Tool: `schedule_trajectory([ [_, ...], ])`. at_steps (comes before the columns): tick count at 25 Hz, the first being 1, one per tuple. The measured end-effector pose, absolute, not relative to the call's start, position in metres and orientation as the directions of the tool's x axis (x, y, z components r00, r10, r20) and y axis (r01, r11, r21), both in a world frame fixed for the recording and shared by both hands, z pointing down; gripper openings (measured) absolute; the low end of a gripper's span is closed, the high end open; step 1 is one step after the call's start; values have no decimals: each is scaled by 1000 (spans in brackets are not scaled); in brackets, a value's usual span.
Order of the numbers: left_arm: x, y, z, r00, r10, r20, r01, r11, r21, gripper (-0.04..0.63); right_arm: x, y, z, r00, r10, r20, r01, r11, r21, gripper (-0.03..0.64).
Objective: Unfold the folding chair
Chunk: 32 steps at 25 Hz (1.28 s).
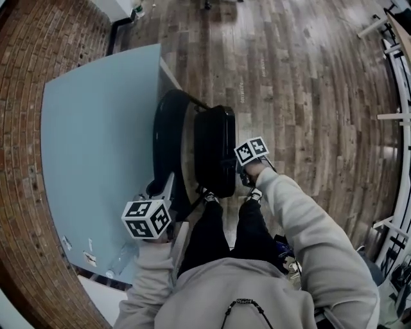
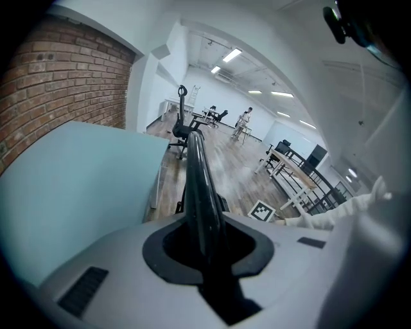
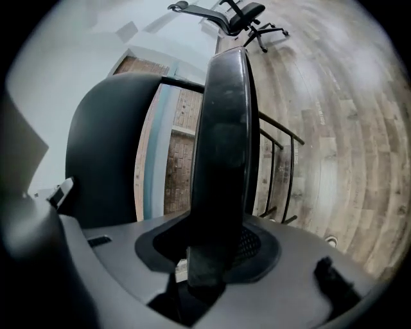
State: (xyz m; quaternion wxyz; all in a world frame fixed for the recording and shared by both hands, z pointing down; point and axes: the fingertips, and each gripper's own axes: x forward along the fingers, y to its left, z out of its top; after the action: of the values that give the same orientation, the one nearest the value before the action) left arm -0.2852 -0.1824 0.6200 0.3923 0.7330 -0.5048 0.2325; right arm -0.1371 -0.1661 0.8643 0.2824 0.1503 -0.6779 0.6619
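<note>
The folded black chair stands upright in front of my legs, its two panels close together. In the head view the backrest point(image 1: 168, 138) is on the left and the seat point(image 1: 215, 148) on the right. My left gripper point(image 1: 160, 189) holds the near edge of the backrest. In the left gripper view that thin black edge point(image 2: 199, 186) runs between the jaws of the left gripper point(image 2: 207, 247), which is shut on it. My right gripper point(image 1: 234, 166) is at the seat's near right edge. In the right gripper view the seat point(image 3: 225, 128) fills the jaws of the right gripper point(image 3: 209, 250), with the backrest point(image 3: 103, 154) beyond.
A light blue panel point(image 1: 96, 148) stands right behind the chair on the left, with a brick wall point(image 1: 26, 160) beyond it. Wooden floor point(image 1: 308, 96) stretches to the right. White table frames point(image 1: 398, 128) line the right edge. An office chair point(image 3: 237, 16) stands farther off.
</note>
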Motion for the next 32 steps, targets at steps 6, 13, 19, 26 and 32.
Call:
schedule_trajectory([
  [6,-226,-179,640,405,-555,726,-913,-198,357,75,-31,-158,904,-894,146,423,-416,77,-906,147],
  [13,-204,-174,680,455,-545,705,-884,-180,431,77,59,-149,975,-962,144,232,-219,100,-971,153],
  [19,-193,-168,720,495,-545,677,-853,-154,499,91,120,-136,1049,-985,154,76,-63,86,-994,158],
  [26,-194,-171,755,540,-541,644,-815,-148,560,91,159,-138,1100,-987,150,-58,71,86,-994,161],
  [32,-196,-169,783,555,-543,629,-798,-137,586,95,189,-132,1141,-982,116,-147,158,87,-984,166],
])
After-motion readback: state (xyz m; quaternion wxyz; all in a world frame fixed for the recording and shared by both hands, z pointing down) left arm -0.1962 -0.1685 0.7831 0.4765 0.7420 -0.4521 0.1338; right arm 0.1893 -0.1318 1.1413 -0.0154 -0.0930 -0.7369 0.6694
